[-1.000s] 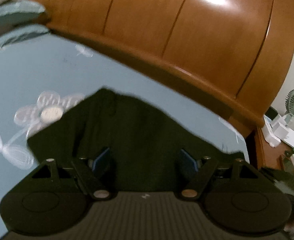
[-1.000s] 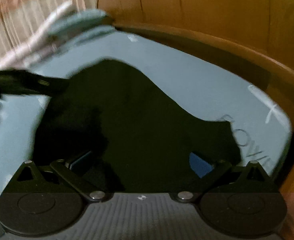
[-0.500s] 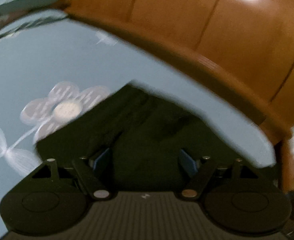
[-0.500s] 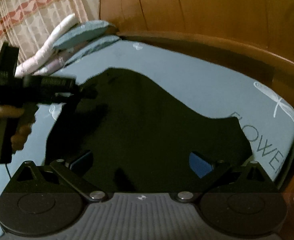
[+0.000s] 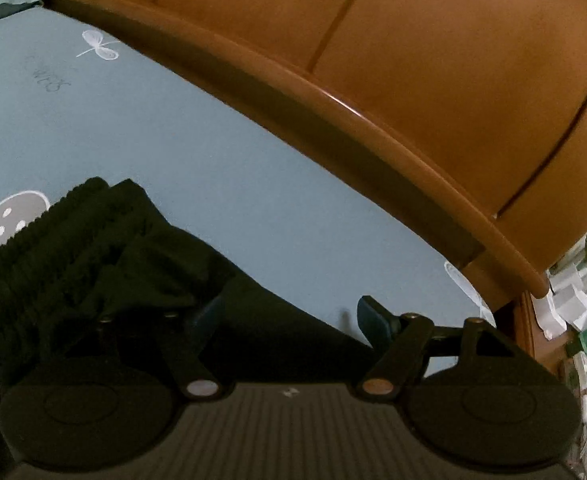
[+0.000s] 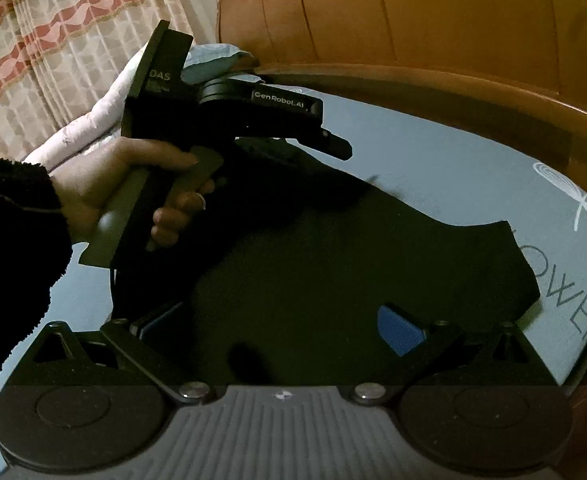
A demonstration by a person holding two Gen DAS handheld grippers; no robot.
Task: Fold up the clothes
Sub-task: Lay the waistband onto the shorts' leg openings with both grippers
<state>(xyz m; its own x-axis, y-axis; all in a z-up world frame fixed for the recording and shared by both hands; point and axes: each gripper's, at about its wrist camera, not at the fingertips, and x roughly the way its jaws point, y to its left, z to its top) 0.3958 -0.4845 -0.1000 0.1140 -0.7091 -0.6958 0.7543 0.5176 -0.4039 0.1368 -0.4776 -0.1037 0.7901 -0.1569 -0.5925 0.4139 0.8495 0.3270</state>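
- Dark garment [image 6: 353, 264] spread flat on the blue sheet [image 6: 453, 160], near the wooden headboard [image 6: 433, 20]; one edge curved, the end toward the sheet's printed lettering cut nearly straight.
- In the left view, garment [image 5: 105, 264] bunched into ribbed folds at the lower left, its edge running aslant across the sheet [image 5: 213, 152].
- Left gripper [image 5: 289, 316]: released, jaws wide, one finger over the cloth and the other over bare sheet, nothing pinched.
- Right gripper [image 6: 281, 328]: released, jaws wide above the cloth, blue pads [image 6: 397, 330] clear of it.
- Left hand [image 6: 105, 192] and dark sleeve [image 6: 9, 240] holding the left gripper [image 6: 333, 145] over the garment's far edge.
- Against a second ago: left view shifted sideways, the sheet's flower print slid to the left edge, cloth folds now nearer and sharper, more bare sheet ahead.
- Right view then blurred with the left gripper a smear at the left margin; now sharp, with that gripper farther in over the garment.
- Garment's outline much as before.
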